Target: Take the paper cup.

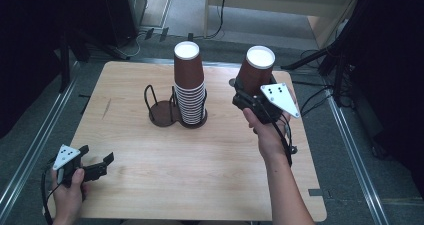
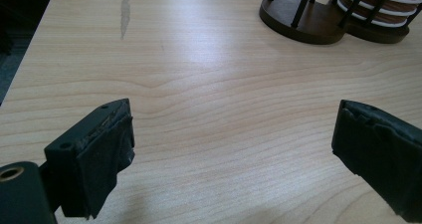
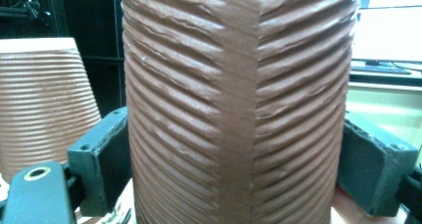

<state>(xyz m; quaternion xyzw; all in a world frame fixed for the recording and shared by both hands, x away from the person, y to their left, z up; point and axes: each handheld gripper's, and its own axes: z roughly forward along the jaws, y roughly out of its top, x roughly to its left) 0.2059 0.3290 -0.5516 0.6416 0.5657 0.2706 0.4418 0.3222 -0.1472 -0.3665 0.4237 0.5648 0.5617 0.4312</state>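
High view: I use the cup holder [image 1: 167, 111] near the middle of the table [image 1: 130, 195] as my landmark. My right gripper [image 1: 250, 96] stands to the right of the holder, raised off the table, with its jaws clamped on the ribbed wall of one inverted brown cup [image 1: 256, 71], white base uppermost. In the right gripper view both pads press the cup's sides [image 3: 239, 104], low on the body near its wider end. The cup stack [image 1: 189, 85] fills the holder's right-hand ring, also inverted; the left-hand ring is empty. My left gripper [image 1: 95, 169] rests well to the near-left of the holder, jaws wide with bare wood between them.

Failure modes, as I judge them:
- Crushing: the cup is thin paper, so excess clamping pressure would likely buckle the wall and jam it on the stack.
- Misalignment: a tilted cup would probably catch on the top of the stack instead of sleeving over it.
- Toppling: the stack rises far above the holder's wire posts, so a sideways nudge could tip it.
- Slip: the tapered wall may slide between my pads.
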